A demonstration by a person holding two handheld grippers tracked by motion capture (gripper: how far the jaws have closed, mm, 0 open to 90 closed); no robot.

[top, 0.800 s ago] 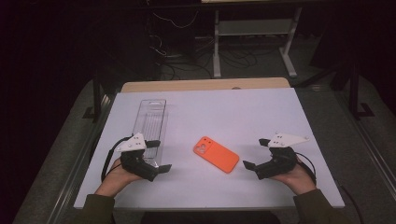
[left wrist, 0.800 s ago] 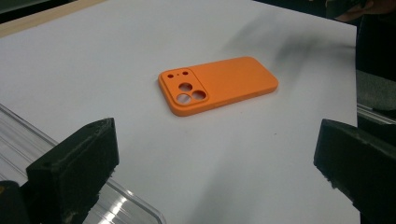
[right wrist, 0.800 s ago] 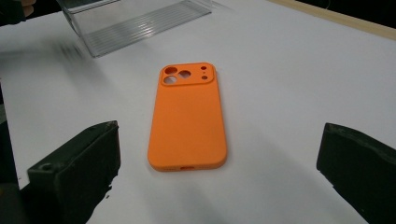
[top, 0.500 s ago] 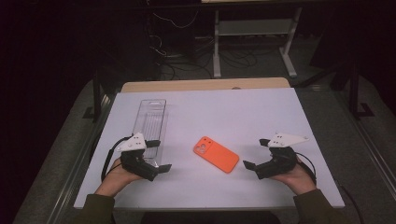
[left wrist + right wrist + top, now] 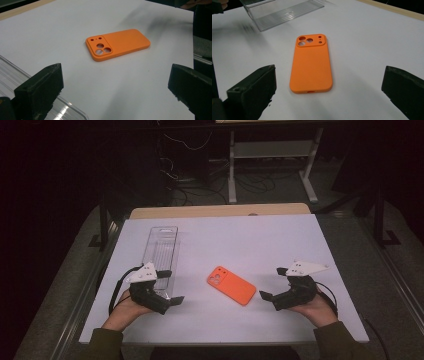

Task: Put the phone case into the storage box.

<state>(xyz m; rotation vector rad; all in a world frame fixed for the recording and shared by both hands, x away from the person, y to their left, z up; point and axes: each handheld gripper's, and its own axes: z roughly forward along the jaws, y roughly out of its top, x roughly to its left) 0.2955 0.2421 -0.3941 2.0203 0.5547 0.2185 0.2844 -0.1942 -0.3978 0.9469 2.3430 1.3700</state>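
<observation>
White table (image 5: 280,240): orange phone case (image 5: 231,285) between wide-open, empty grippers; clear box (image 5: 161,251) left.

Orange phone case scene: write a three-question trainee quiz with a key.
1. True or false: the orange phone case lies flat with its camera cut-outs facing up.
2. Which thing lies beside the left tongs? A) clear plastic box B) mug C) book
3. Fill in: both the left tongs and the right tongs are ____ and hold nothing.

Key: 1 true, seen in both gripper views. 2 A, the clear plastic box stretches away from the person on the white tabletop. 3 open, with the case lying between them, untouched.
</observation>
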